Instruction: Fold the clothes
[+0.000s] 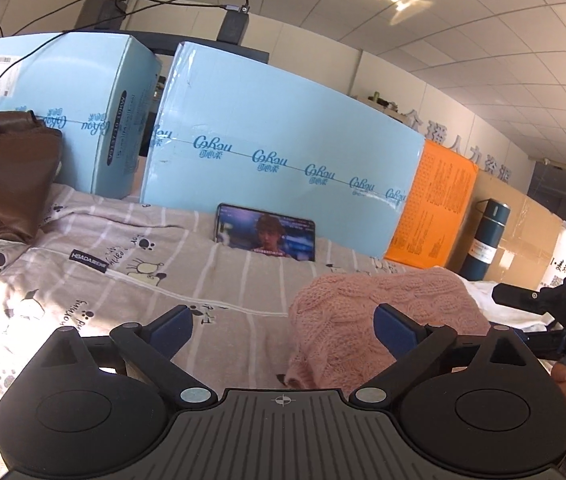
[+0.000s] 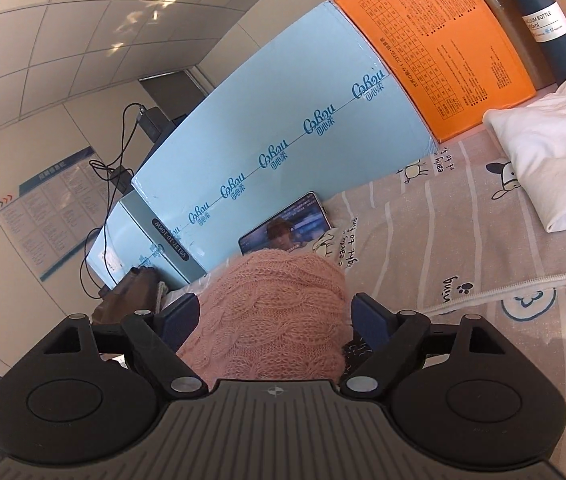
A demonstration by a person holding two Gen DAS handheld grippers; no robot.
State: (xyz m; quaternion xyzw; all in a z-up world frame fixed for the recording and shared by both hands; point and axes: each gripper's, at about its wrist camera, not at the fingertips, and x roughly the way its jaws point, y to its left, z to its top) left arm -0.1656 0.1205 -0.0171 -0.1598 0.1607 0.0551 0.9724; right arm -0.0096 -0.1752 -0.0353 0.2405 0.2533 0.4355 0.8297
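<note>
My left gripper [image 1: 285,330] has its fingers spread wide with nothing between the blue pads [image 1: 171,330]; the right-hand pad overlaps the edge of the pink knit sweater [image 1: 383,320], but I cannot tell whether it touches the wool. My right gripper [image 2: 275,320] is also spread wide, its fingers [image 2: 371,320] standing on either side of the same pink knit sweater [image 2: 271,312], which bulges up between them in a bunched mound; the pads sit just beside the knit without pinching it. From the left wrist view I see the right gripper's black body [image 1: 555,312] and part of the hand holding it at the right edge.

The sweater lies on a striped bedsheet [image 1: 223,280] printed with cartoon animals and paw marks, which covers the surface. Behind the sweater a phone [image 1: 265,232] leans on its long side against a large light-blue carton [image 1: 283,128], its screen lit. A second light-blue carton [image 1: 63,100] stands to the left, with a folded brown garment [image 1: 3,176] in front of it. To the right of the large carton stands an orange box [image 2: 443,48], then a dark teal vacuum bottle [image 2: 543,16] upright. A folded white cloth [image 2: 555,148] rests on the sheet near the bottle, well apart from the sweater.
</note>
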